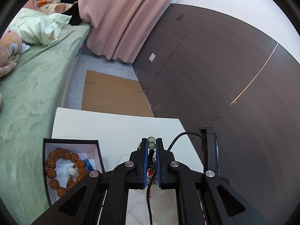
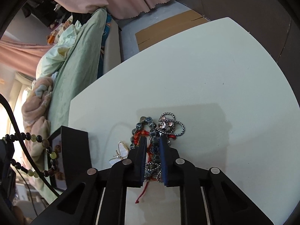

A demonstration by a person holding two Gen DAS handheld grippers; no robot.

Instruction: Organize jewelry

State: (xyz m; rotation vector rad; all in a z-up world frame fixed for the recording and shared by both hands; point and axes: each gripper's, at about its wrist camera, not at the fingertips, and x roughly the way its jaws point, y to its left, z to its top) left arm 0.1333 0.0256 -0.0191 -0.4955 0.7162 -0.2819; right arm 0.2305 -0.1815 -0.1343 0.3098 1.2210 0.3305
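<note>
Left wrist view: the left claw (image 1: 151, 146) is seen clamped on a bracelet of pale green and black beads (image 1: 151, 144), held above the white surface (image 1: 116, 129). Left of it, a black square box with a white lining (image 1: 56, 142) is seen on the surface, holding a brown rudraksha-seed bracelet (image 1: 54, 170). In the right wrist view, the right claw (image 2: 152, 140) is closed around a blue-grey ceramic bead bracelet (image 2: 148, 121) lying tangled with a red cord (image 2: 139, 135) and a silver chain (image 2: 168, 124) on the surface. A white butterfly pendant (image 2: 120, 152) lies just beside.
</note>
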